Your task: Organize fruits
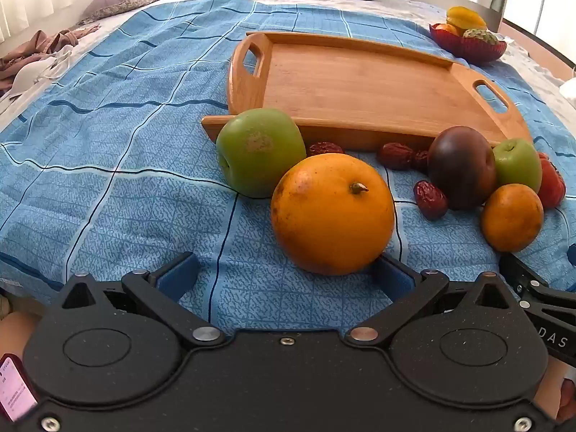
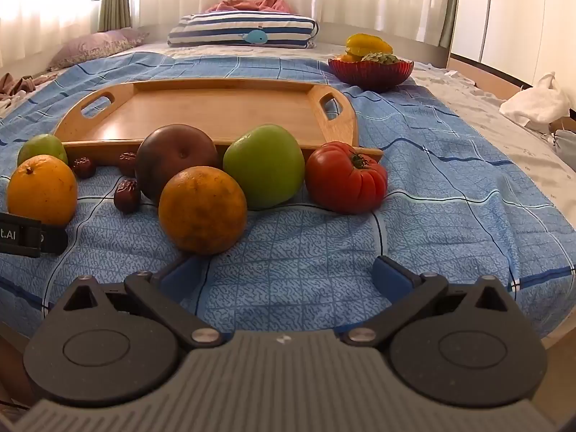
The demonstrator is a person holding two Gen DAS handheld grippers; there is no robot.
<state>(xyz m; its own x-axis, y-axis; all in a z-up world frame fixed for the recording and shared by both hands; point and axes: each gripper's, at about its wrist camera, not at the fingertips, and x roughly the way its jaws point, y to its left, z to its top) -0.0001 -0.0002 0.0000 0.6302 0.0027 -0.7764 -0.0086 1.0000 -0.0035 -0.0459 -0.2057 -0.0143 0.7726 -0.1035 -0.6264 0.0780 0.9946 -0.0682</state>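
Observation:
An empty wooden tray (image 1: 360,86) (image 2: 216,115) lies on the blue bedspread. Loose fruit lies in front of it: a large orange (image 1: 331,212) (image 2: 41,189), a green apple (image 1: 261,151) (image 2: 41,147), a dark plum-coloured fruit (image 1: 460,167) (image 2: 172,154), a second green apple (image 1: 516,163) (image 2: 264,165), a smaller orange (image 1: 511,217) (image 2: 203,210), a red tomato (image 2: 345,178) and several red dates (image 1: 430,199) (image 2: 126,196). My left gripper (image 1: 288,273) is open, just short of the large orange. My right gripper (image 2: 288,273) is open, with the smaller orange by its left finger.
A red bowl (image 1: 468,45) (image 2: 370,70) of fruit stands behind the tray on the right. A striped pillow (image 2: 241,30) and a purple pillow (image 2: 93,45) lie at the far end. A white bag (image 2: 536,102) lies on the right. Clothes (image 1: 36,54) lie on the left.

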